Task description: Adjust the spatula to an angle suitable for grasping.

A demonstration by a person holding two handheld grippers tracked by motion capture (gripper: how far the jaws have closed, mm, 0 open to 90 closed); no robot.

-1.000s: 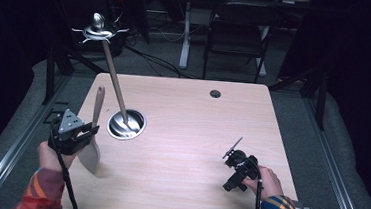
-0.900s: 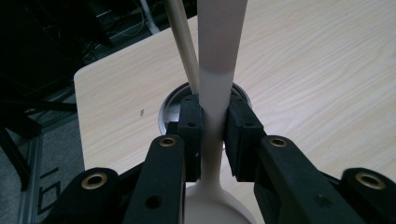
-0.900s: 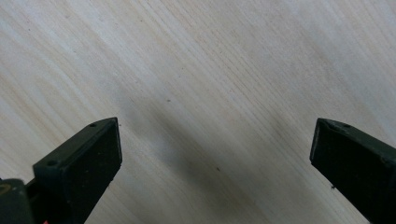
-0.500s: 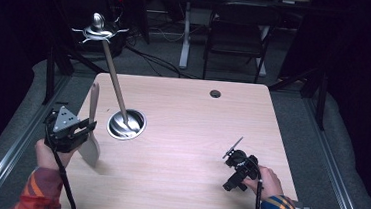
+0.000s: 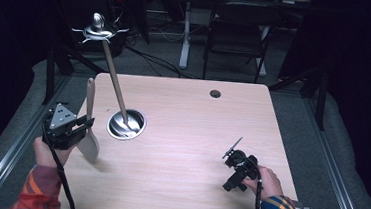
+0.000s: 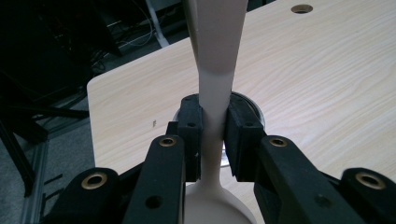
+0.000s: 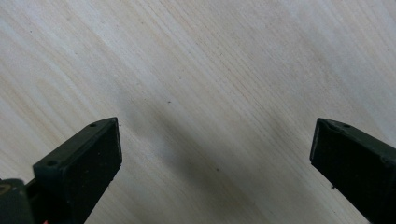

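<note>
My left gripper (image 5: 84,125) is shut on the neck of a pale wooden spatula (image 5: 90,102) near the table's left edge. The handle points up and away, and the broad blade (image 5: 89,146) hangs low over the table. In the left gripper view both pads (image 6: 192,122) press on the spatula (image 6: 217,60) just above the blade. Right of it stands a utensil rack: a round metal base (image 5: 126,124), a leaning wooden pole (image 5: 112,77) and a metal hook ring (image 5: 98,30) on top. My right gripper (image 5: 232,150) rests at the front right, open over bare wood (image 7: 215,154).
The light wooden table (image 5: 197,115) has a small cable hole (image 5: 215,93) near its far edge. A dark chair (image 5: 239,33) and a desk leg stand behind it. The rack's pole leans out past the table's far left corner.
My left gripper has carried the spatula a little to the left, away from the rack's base. The right gripper has stayed put.
</note>
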